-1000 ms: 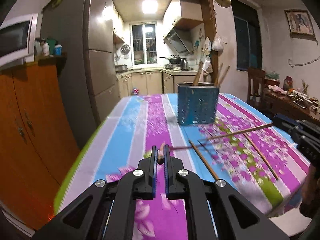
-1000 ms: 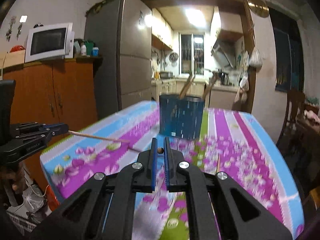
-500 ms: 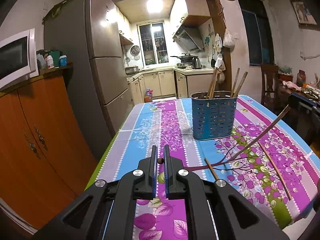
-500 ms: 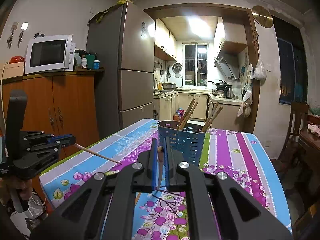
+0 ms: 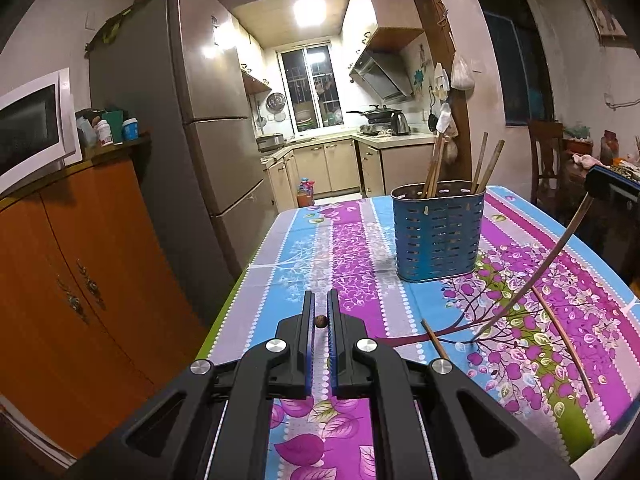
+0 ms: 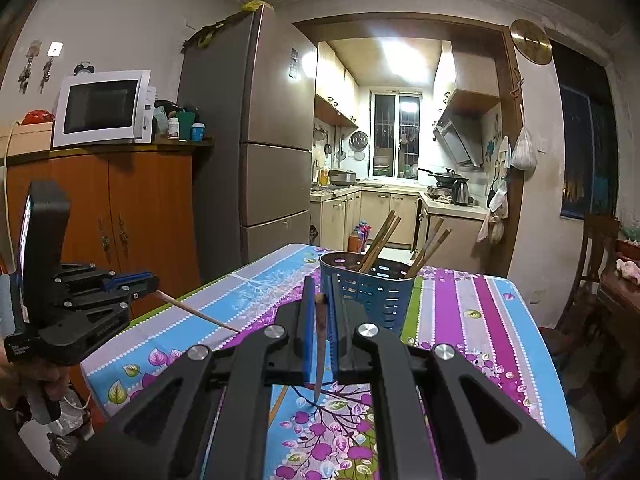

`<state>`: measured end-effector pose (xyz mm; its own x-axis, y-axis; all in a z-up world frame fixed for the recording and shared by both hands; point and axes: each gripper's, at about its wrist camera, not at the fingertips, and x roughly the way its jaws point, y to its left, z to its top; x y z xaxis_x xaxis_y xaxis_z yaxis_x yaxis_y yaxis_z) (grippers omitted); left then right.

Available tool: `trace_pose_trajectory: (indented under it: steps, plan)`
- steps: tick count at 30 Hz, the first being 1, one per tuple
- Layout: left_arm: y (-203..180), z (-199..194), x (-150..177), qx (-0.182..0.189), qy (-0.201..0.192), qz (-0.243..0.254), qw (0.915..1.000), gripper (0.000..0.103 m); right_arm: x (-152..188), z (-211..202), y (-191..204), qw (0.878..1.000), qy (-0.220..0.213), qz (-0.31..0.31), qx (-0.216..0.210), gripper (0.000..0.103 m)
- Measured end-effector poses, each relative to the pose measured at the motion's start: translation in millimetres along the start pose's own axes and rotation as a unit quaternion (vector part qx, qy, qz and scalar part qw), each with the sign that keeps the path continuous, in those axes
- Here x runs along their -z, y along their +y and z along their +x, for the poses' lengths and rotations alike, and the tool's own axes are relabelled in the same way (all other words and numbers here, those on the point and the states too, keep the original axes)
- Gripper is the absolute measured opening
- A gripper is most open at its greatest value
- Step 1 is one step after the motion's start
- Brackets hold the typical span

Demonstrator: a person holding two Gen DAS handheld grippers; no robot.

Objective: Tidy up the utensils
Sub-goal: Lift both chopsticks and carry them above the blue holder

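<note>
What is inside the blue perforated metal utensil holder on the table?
The blue perforated metal utensil holder holds several brown wooden chopsticks that lean and stick out above its rim. Their lower ends and the holder's bottom are hidden by its wall.

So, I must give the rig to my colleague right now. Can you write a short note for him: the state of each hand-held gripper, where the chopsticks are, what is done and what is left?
Left hand-held gripper: shut on one chopstick, held above the table.
Right hand-held gripper: shut on another chopstick, tilted with its tip down by the tablecloth.
Blue utensil holder: upright on the table, several chopsticks already standing inside.
Left to do: put both held chopsticks into the holder, then collect the two loose chopsticks lying on the cloth to the holder's near right.
</note>
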<state>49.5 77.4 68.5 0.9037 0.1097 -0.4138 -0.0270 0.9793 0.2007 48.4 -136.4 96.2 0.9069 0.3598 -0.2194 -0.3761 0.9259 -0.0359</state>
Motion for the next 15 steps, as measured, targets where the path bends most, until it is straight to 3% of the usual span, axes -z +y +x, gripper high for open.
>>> trace_pose_trajectory:
  steps: [15]
  plan:
    - [-1.0, 2.7, -2.0, -0.004, -0.001, 0.003, 1.0, 0.007, -14.6, 0.3, 1.8, 1.0, -0.016, -0.003, -0.005, 0.005]
